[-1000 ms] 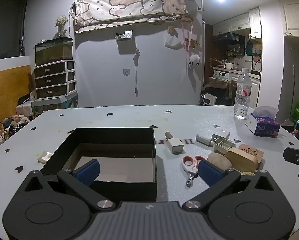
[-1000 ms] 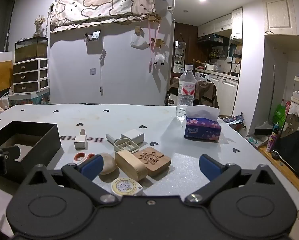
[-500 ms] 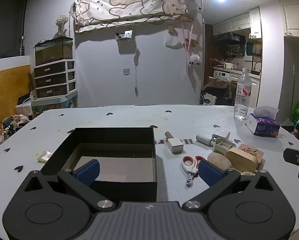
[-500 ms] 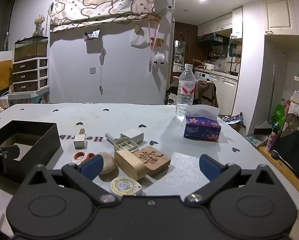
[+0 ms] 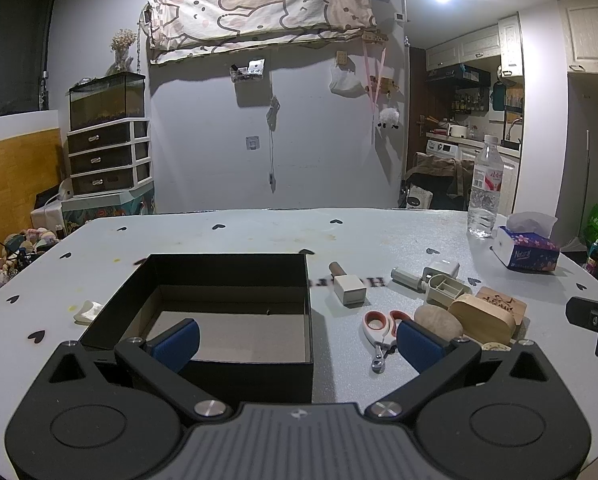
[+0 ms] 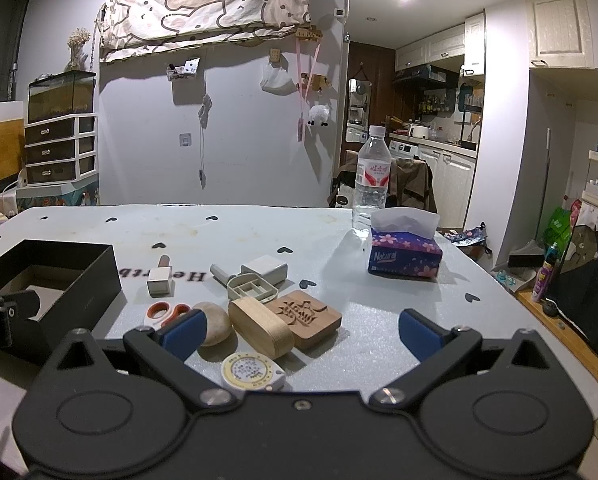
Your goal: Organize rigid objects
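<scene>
Clutter sits in one tight group on the right half of the table (image 5: 259, 236), and the black box (image 5: 227, 280) stands open-topped just to its left, which we read as the place the loose things are meant to go. We hold the left gripper (image 5: 295, 344) low in front of the box, its blue pads spread wide and holding nothing; one pad lies over the box's near edge and the other near the scissors (image 5: 379, 330), so we seem set to steady the box or take the nearest piece. We hold the right gripper (image 6: 301, 334) just as wide and just as empty, facing the pile: the stone (image 6: 215, 322), the oval wooden case (image 6: 261, 326) and the carved wooden block (image 6: 309, 316) lie close together, touching or nearly so, with the round tape measure (image 6: 251, 370) nearest us and the stamp (image 6: 159, 278), the compartment tray (image 6: 253, 290) and the white adapter (image 6: 265, 270) farther back. The box looks bare inside, so we judge the sorting has not started. The water bottle (image 6: 371, 184) and tissue pack (image 6: 405, 252) stand well apart, probably no part of the job.
</scene>
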